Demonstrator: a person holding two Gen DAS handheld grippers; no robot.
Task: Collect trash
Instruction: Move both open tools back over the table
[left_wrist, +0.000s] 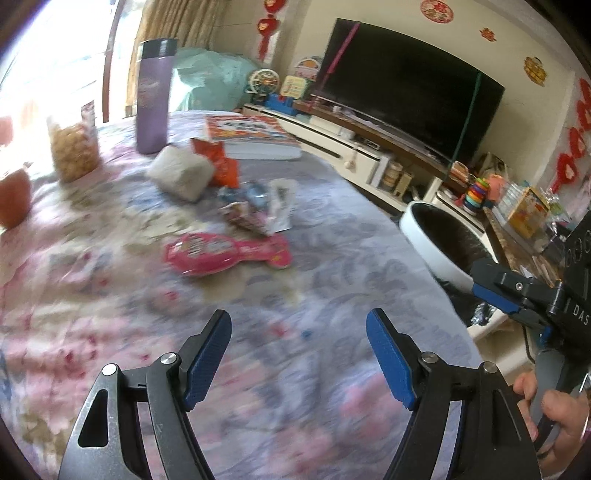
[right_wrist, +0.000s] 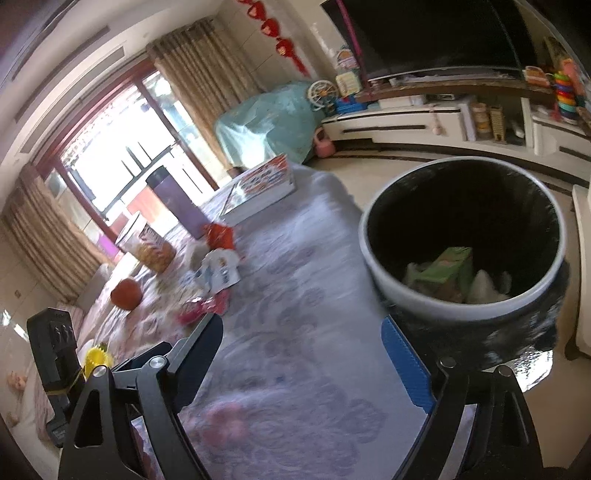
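Observation:
Trash lies on a floral tablecloth (left_wrist: 110, 295): a pink wrapper (left_wrist: 225, 253), a pile of small foil wrappers (left_wrist: 258, 206), an orange wrapper (left_wrist: 218, 158) and a crumpled white tissue (left_wrist: 181, 173). My left gripper (left_wrist: 299, 350) is open and empty above the cloth, short of the pink wrapper. My right gripper (right_wrist: 303, 354) is open and empty beside the white bin (right_wrist: 406, 291) with a black liner, which holds a green carton (right_wrist: 447, 266) and white tissues. The bin also shows in the left wrist view (left_wrist: 417, 240), with the right gripper (left_wrist: 517, 291) near it.
A purple flask (left_wrist: 151, 96), a snack jar (left_wrist: 74, 147), an orange fruit (left_wrist: 13, 199) and a book (left_wrist: 251, 136) stand at the table's far side. A TV (left_wrist: 406, 81) on a low white cabinet (left_wrist: 332, 140) lies beyond the table.

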